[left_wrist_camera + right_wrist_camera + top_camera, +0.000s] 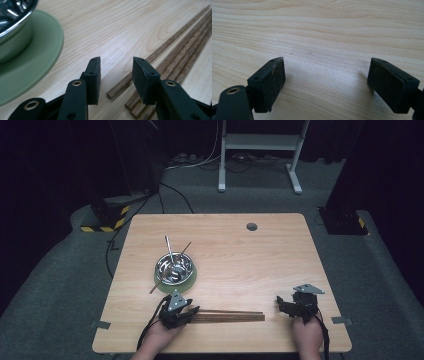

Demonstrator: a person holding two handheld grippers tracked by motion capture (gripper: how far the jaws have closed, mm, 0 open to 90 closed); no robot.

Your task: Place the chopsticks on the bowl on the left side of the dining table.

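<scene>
Several brown wooden chopsticks (230, 316) lie in a bundle near the table's front edge, running left to right. My left gripper (192, 310) sits at their left end. In the left gripper view its jaws (116, 68) stand apart low over the table, with the end of one chopstick (120, 87) between them and untouched by the pads; the other chopsticks (185, 50) lie under and beside the right jaw. A steel bowl (174, 266) on a green plate (191, 279) stands just behind it, with a metal utensil (169, 247) and wooden sticks in it. My right gripper (282, 303) is open over bare wood (325, 82).
The wooden table (280, 265) has a round cable hole (251, 226) near its far edge. The green plate (30, 62) and bowl (12, 15) lie close on the left gripper's left. A white desk frame (260, 150) and cables are on the floor beyond.
</scene>
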